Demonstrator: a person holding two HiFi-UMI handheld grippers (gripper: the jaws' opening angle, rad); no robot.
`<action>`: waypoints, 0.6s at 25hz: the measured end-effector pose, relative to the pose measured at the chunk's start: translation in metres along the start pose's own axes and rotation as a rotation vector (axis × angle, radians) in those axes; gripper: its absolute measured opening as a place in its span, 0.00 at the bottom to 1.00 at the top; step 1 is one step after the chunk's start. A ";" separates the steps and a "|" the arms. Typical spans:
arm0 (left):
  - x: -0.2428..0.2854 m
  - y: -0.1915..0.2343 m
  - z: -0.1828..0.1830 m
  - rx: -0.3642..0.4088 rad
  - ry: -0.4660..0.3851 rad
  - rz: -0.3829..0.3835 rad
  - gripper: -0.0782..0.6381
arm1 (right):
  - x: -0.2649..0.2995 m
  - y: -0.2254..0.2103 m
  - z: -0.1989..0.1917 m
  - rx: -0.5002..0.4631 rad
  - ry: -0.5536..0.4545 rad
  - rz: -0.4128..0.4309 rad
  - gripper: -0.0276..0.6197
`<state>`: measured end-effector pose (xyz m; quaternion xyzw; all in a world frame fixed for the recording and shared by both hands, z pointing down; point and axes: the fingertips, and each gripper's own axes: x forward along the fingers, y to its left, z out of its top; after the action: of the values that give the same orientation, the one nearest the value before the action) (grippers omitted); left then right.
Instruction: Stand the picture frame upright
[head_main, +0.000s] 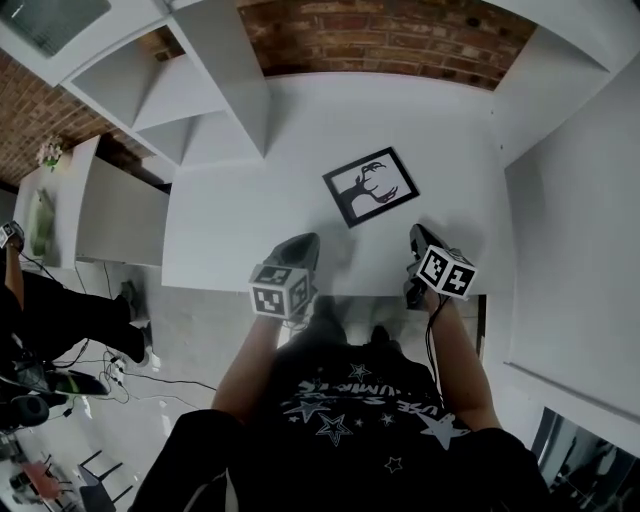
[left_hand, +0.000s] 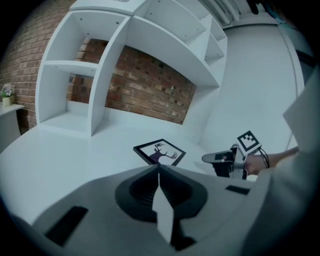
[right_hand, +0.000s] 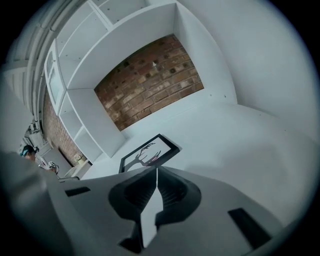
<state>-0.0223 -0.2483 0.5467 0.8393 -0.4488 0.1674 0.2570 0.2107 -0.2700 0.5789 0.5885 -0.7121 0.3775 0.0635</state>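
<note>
A black picture frame (head_main: 370, 186) with a dark tree-like print lies flat on the white table (head_main: 240, 220). It also shows in the left gripper view as the frame (left_hand: 159, 151) and in the right gripper view as the frame (right_hand: 148, 152). My left gripper (head_main: 303, 243) hovers near the table's front edge, below and left of the frame, shut with nothing in it. My right gripper (head_main: 418, 234) is shut and empty too, just below the frame's right corner. Neither touches the frame. The right gripper (left_hand: 212, 158) is visible from the left gripper view.
White shelving (head_main: 190, 85) rises at the table's back left, against a brick wall (head_main: 400, 35). A white side panel (head_main: 580, 200) closes the right. A small plant (head_main: 48, 152) stands on a side unit at far left. Another person (head_main: 40, 310) is at the left edge.
</note>
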 end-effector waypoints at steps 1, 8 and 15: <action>0.003 0.005 0.003 0.008 0.004 -0.007 0.13 | 0.006 0.002 -0.001 0.010 0.009 -0.010 0.07; 0.023 0.036 0.025 0.063 0.021 -0.056 0.13 | 0.047 0.016 0.000 0.070 0.069 -0.092 0.07; 0.032 0.058 0.034 0.076 0.040 -0.097 0.13 | 0.078 0.021 -0.004 0.113 0.127 -0.180 0.28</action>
<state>-0.0517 -0.3166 0.5517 0.8658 -0.3956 0.1883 0.2417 0.1673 -0.3289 0.6132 0.6275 -0.6286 0.4463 0.1090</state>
